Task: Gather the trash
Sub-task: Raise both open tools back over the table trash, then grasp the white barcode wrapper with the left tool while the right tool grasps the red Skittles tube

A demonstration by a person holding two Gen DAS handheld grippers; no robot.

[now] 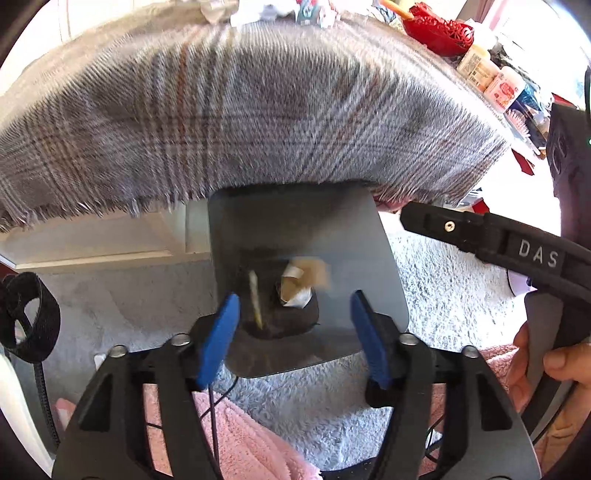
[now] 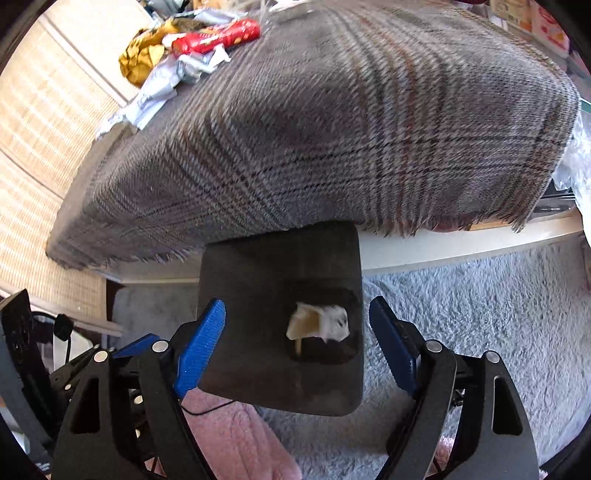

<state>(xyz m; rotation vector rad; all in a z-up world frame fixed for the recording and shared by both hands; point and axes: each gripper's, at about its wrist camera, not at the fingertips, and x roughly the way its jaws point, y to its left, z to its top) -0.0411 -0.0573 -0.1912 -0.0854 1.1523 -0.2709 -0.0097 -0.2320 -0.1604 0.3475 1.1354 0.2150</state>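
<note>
Two views look steeply down past two claws into a dark bin (image 1: pixel 310 229) standing on a grey shaggy rug (image 1: pixel 443 266), half under the edge of a tabletop.

Nearest the bin's front rim, the left claw (image 1: pixel 293 338) hangs over the opening with its blue pads (image 1: pixel 218 339) wide apart and nothing between them. The right claw (image 2: pixel 297 349) is likewise above the front rim, blue pads (image 2: pixel 201 347) spread wide, gripping nothing. In the left view, the right claw's black arm reaches in from the right of the bin, held by a hand (image 1: pixel 554 365) at the frame edge. Pink fluffy fabric (image 1: pixel 243 443) lies in front of the bin, below the claws.

Inside the bin, toward the bottom, sits a crumpled white and tan paper wad (image 1: pixel 301 282), blurred in both views. Just left of it in the left view is a thin pale stick (image 1: pixel 255 299), also blurred.

Behind and over the bin's far rim hangs a grey plaid cloth (image 1: pixel 240 122) with a frayed edge, draped over the tabletop (image 2: pixel 461 240). Far back on the cloth, up and left of the bin in the right view, lie more wrappers: a red packet (image 2: pixel 218 37), a yellow wrapper (image 2: pixel 142 55) and crumpled silver foil (image 2: pixel 162 88). Up and right of the bin in the left view are a red lacy basket (image 1: pixel 439 31) and some bottles (image 1: pixel 491 75).
</note>
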